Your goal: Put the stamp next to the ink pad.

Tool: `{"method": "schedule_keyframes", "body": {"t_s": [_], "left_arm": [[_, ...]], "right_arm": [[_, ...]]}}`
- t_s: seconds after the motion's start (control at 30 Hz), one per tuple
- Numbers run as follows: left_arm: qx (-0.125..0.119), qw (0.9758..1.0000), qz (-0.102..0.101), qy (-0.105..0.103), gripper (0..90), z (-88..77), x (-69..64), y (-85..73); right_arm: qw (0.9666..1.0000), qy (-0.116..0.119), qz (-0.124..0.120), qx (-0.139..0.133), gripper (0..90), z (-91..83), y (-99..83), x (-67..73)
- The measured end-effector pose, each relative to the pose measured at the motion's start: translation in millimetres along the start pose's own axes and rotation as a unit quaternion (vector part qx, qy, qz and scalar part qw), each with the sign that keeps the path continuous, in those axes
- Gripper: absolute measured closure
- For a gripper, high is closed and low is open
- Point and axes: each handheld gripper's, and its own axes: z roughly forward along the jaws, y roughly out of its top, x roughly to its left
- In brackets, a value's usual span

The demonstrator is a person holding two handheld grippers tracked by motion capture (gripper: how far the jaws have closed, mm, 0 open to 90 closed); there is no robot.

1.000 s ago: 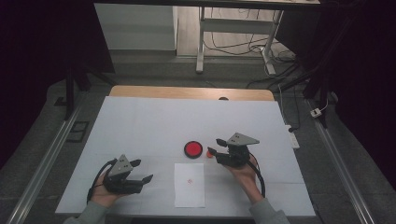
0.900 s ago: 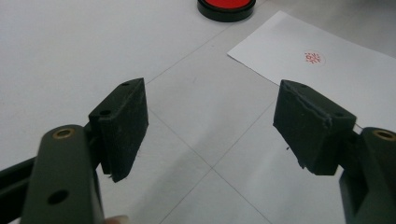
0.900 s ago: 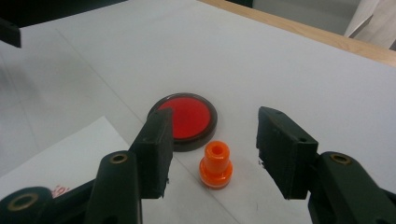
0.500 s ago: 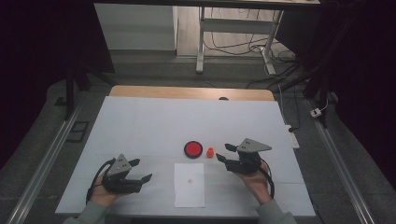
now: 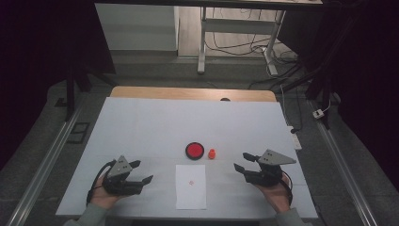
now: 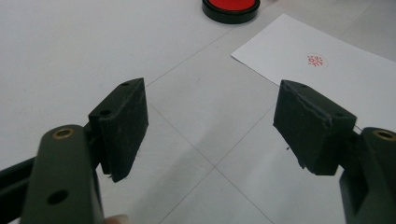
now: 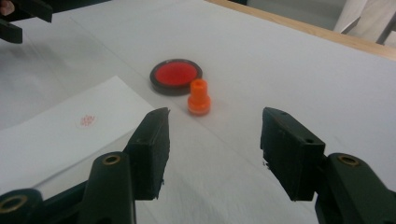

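A round red ink pad (image 5: 194, 150) (image 7: 175, 74) (image 6: 231, 5) with a black rim lies mid-table. A small orange stamp (image 5: 212, 154) (image 7: 198, 97) stands upright just to its right, apart from both grippers. In front of them lies a white sheet (image 5: 191, 186) (image 6: 327, 70) (image 7: 60, 135) bearing a red stamp mark (image 6: 317, 60) (image 7: 87, 120). My right gripper (image 5: 240, 161) (image 7: 212, 149) hovers right of the stamp, open; its jaws have just been opening with nothing between them. My left gripper (image 5: 145, 171) (image 6: 210, 126) rests left of the sheet, open and empty.
The white table top (image 5: 141, 127) ends in a wooden strip (image 5: 188, 93) at the far edge. Metal rails (image 5: 42, 165) run along both sides. A desk frame and cables (image 5: 244, 42) stand on the floor beyond the table.
The right gripper let go of the orange stamp beside the ink pad and drew back to the right, its jaws wider. The left gripper stayed put.
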Motion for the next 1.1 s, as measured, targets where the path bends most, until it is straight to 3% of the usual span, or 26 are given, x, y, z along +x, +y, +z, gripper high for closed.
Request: {"method": "schedule_keyframes", "body": {"t_s": [0.37,1.1], "left_arm": [[0.001,1.0,0.0,0.002,25.9,-0.4,-0.4,-0.5],[0.003,1.0,0.002,0.001,25.8,0.0,-1.1,-0.5]], "right_arm": [[0.9997,-0.014,-0.005,0.021,42.2,-24.7,-30.1,-5.3],[0.9997,-0.01,-0.006,0.022,42.7,-19.2,-30.4,-6.4]]}}
